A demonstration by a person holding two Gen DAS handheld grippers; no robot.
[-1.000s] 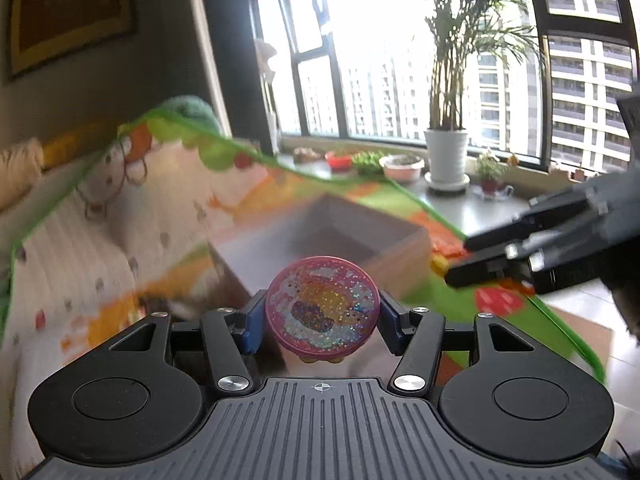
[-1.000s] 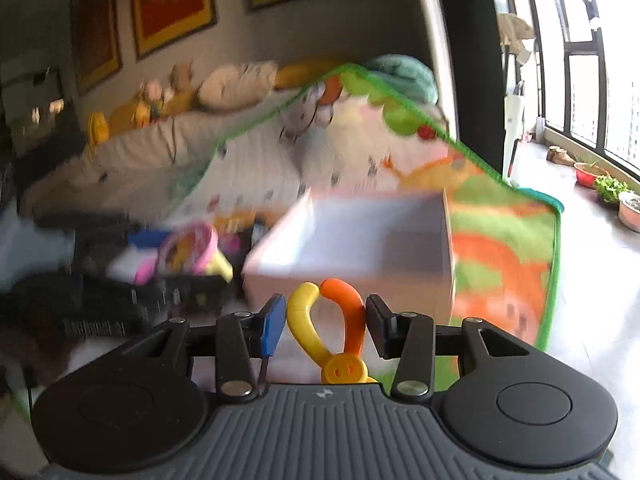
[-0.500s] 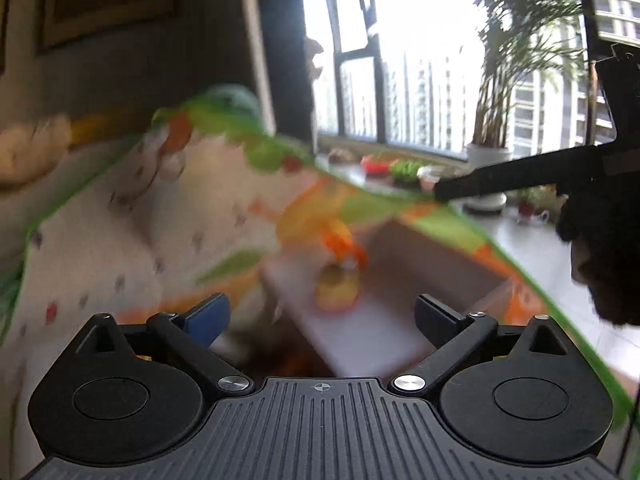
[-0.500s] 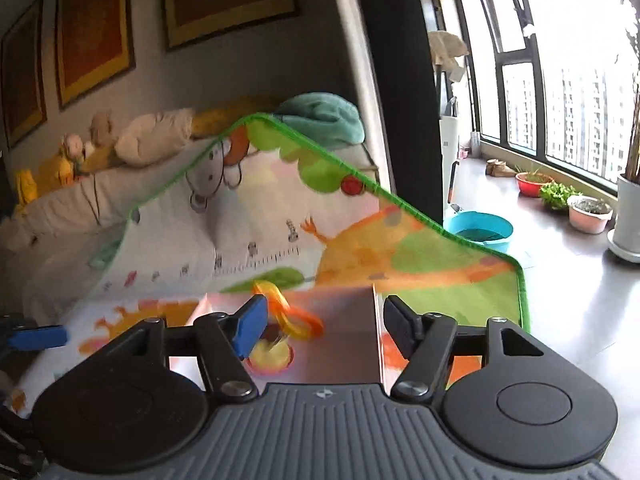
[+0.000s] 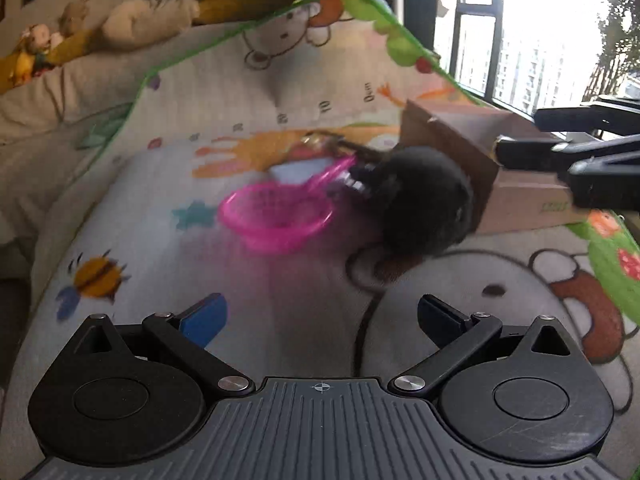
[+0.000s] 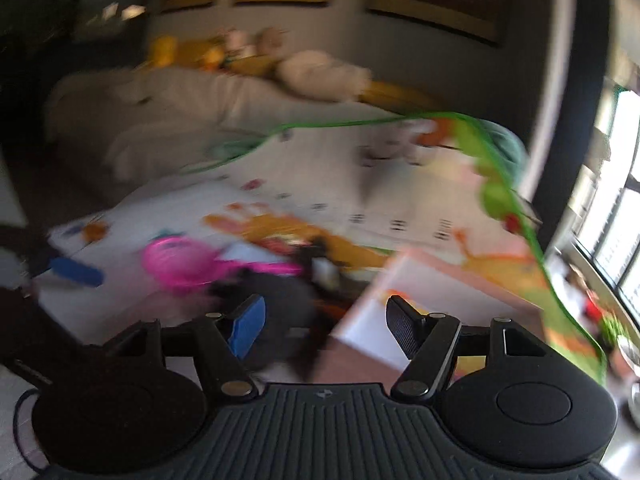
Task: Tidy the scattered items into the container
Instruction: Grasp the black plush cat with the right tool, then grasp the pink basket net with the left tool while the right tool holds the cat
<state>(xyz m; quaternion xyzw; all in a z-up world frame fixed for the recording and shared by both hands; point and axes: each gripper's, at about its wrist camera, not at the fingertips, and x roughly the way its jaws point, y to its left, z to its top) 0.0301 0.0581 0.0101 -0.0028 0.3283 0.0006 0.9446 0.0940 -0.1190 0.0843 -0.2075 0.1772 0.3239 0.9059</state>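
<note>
My left gripper (image 5: 320,310) hangs over the play mat (image 5: 168,264) with its jaws wide and still opening, and nothing is between them. Ahead of it lie a pink plastic strainer (image 5: 276,216) and a black fuzzy ball (image 5: 424,200), which rests against the cardboard box (image 5: 520,200). The right gripper (image 5: 520,136) reaches in from the right, above the box. In the blurred right wrist view my right gripper (image 6: 324,316) is empty and its jaws are opening. It sits over the box's near corner (image 6: 432,312), with the ball (image 6: 280,292) and strainer (image 6: 180,260) to the left.
A small dark trinket (image 5: 320,140) lies on the mat behind the strainer. A sofa with cushions and soft toys (image 5: 132,28) backs the mat. A window wall (image 5: 520,40) is on the right. The left gripper's blue pad (image 6: 76,272) shows at the left edge.
The left gripper let go of the glittery pink disc and the right let go of the yellow-orange toy over the box. Both then swung left and down toward the strainer and ball.
</note>
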